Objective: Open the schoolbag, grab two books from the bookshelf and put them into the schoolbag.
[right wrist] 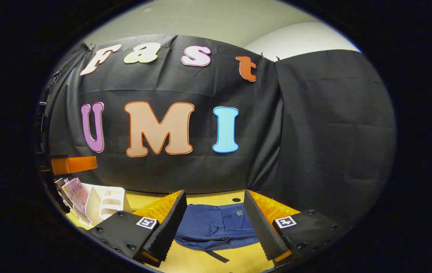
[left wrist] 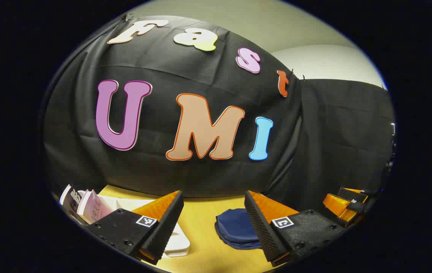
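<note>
schoolbag (right wrist: 216,227) flat on the table (right wrist: 201,261), looks unopened; nothing packed.
it lies just ahead of the right gripper (right wrist: 214,223), whose jaws stand apart and empty. left gripper (left wrist: 213,223) also spread, empty; books (left wrist: 87,206) stand in the bookshelf (left wrist: 176,242) off its left finger.

Both grippers hung open above the table, holding nothing.

The left gripper (left wrist: 213,223) had its two fingers spread wide apart with an empty gap between them, pointed toward the booth's back wall. The right gripper (right wrist: 214,223) was posed alike, fingers parted and level; in the left gripper view it showed at the far right edge.
</note>
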